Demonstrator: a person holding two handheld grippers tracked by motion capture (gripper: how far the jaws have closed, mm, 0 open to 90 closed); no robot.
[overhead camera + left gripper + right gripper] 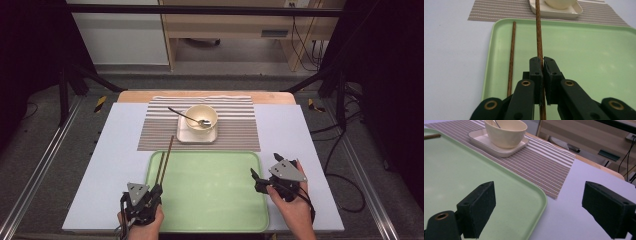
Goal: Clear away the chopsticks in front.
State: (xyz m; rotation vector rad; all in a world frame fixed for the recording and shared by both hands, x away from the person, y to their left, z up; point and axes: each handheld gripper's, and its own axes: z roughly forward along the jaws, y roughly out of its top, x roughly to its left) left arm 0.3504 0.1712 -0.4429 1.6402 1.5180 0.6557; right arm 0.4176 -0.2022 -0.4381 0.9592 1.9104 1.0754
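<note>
i have the left gripper (543, 62) at the near left corner of the green tray (215, 210), its fingers (535, 72) clamped together on one chopstick (538, 30). the held chopstick runs forward along the tray's left side, its far end reaching toward the square plate (571, 12). whether that end rests on anything or hangs free i cannot tell. the second chopstick (511, 57) lies flat in the tray, just beside the held one and nearer the tray's left rim.

judgement on the step in hand: the grip sits low on a long, thin stick, so the far end will swing with any wrist turn. i would keep the wrist level, move slowly, and lift clear of the tray rim before travelling.

the right gripper (539, 207) hangs over the tray's right edge, fingers wide apart, nothing between them.

surroundings: a cream bowl (201, 117) with a metal spoon (187, 117) in it stands on the square plate, on a striped placemat (230, 132) beyond the tray, all on the bench (110, 170).

obstacles: the plate and bowl stand straight ahead of the stick's far end; a forward push risks knocking them. the loose chopstick beside it could be dragged along.
</note>
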